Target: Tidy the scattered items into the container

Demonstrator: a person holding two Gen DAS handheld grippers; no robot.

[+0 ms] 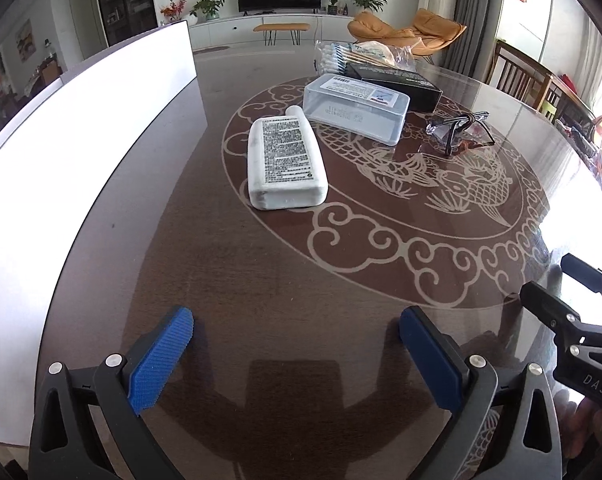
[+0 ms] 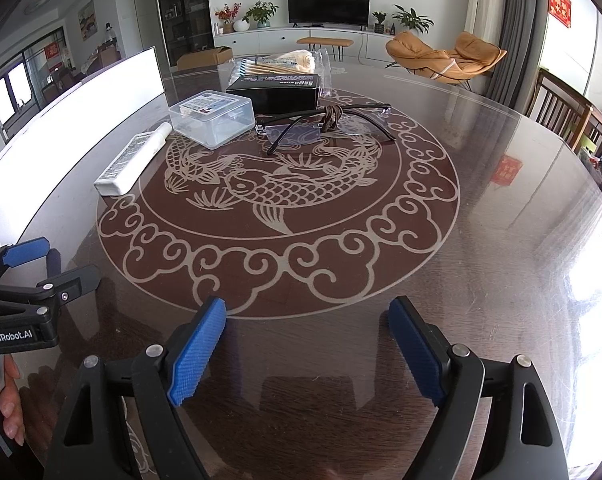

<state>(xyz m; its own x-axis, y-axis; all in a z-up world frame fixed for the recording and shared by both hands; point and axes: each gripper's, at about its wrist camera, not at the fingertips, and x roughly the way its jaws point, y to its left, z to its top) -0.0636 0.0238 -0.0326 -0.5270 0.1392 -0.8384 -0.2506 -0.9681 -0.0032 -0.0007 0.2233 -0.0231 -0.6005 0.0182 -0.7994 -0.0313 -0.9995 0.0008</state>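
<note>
Bottle (image 1: 287, 162), boxes and glasses (image 1: 459, 130) lay untouched; both claws, left (image 1: 297, 354) and right (image 2: 307, 350), gaped empty. Nothing grasped yet; next, probably reaching the bottle.

White bottle (image 1: 287, 162) flat beside white container (image 1: 81, 128).

Right gripper (image 2: 307, 344) gapes over table (image 2: 481, 240) — glasses (image 2: 325, 122) beyond.
</note>
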